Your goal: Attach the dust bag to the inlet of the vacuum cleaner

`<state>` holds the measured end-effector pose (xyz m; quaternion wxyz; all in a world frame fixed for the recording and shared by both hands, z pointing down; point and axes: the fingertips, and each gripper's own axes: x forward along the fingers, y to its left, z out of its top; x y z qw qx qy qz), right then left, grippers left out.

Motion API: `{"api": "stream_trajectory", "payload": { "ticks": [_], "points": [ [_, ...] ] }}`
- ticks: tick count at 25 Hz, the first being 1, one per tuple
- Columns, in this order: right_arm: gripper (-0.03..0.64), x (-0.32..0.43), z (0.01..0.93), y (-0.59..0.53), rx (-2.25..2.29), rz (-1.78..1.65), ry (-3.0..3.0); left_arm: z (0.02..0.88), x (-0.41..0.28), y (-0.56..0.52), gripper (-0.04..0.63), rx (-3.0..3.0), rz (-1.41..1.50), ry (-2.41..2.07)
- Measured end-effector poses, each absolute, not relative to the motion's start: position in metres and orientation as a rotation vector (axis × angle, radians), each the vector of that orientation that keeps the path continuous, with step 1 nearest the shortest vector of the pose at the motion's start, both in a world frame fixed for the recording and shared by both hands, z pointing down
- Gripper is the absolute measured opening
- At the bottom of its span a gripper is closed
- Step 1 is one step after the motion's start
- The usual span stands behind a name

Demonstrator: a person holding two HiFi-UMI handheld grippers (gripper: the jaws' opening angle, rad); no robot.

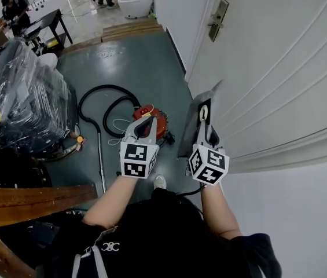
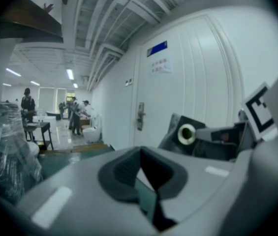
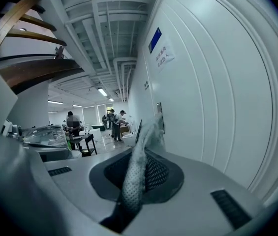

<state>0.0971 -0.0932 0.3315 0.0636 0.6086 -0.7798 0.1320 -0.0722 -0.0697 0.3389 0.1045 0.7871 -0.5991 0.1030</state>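
Note:
In the head view the red vacuum cleaner (image 1: pixel 162 124) stands on the green floor, partly hidden behind my left gripper (image 1: pixel 146 123). That gripper is shut with nothing in it. My right gripper (image 1: pixel 205 126) is shut on the grey dust bag (image 1: pixel 191 129), held upright beside the white door; the bag's dark collar with its round hole (image 1: pixel 204 113) faces left. In the left gripper view the shut jaws (image 2: pixel 146 188) are empty, and the collar's hole (image 2: pixel 186 133) shows to the right. In the right gripper view grey bag fabric (image 3: pixel 139 161) rises from the shut jaws (image 3: pixel 131 191).
A black hose (image 1: pixel 96 94) and a metal tube (image 1: pixel 100 158) lie left of the vacuum. A plastic-wrapped bulky object (image 1: pixel 21 97) stands at left, a wooden rail (image 1: pixel 30 197) at lower left. The white door (image 1: pixel 273 68) with its handle (image 1: pixel 218 19) fills the right. People and a toilet (image 1: pixel 134 3) are far off.

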Motion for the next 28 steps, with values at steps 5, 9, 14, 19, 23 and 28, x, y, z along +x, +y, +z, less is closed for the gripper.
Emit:
{"api": "stream_trajectory", "payload": {
  "ticks": [5,9,14,19,23,28],
  "points": [
    [0.022,0.100,0.332,-0.115,1.839,0.406,-2.351,0.339,-0.073,-0.086,0.000,2.310,0.311,-1.774],
    [0.023,0.100,0.335,-0.123,1.840,0.417,-2.330,0.351,-0.081,-0.091,0.000,2.274,0.321,-1.750],
    [0.021,0.100,0.342,-0.127,1.859,0.436,-2.291,0.357,-0.082,-0.109,0.000,2.287,0.338,-1.705],
    [0.023,0.105,0.356,-0.128,1.922,0.480,-2.216,0.371,-0.076,-0.126,0.000,2.327,0.371,-1.614],
    [0.023,0.111,0.371,-0.132,1.965,0.515,-2.150,0.388,-0.076,-0.142,0.000,2.337,0.404,-1.565],
    [0.023,0.120,0.399,-0.137,2.025,0.560,-2.057,0.415,-0.077,-0.165,0.000,2.335,0.444,-1.513]
  ]
}}
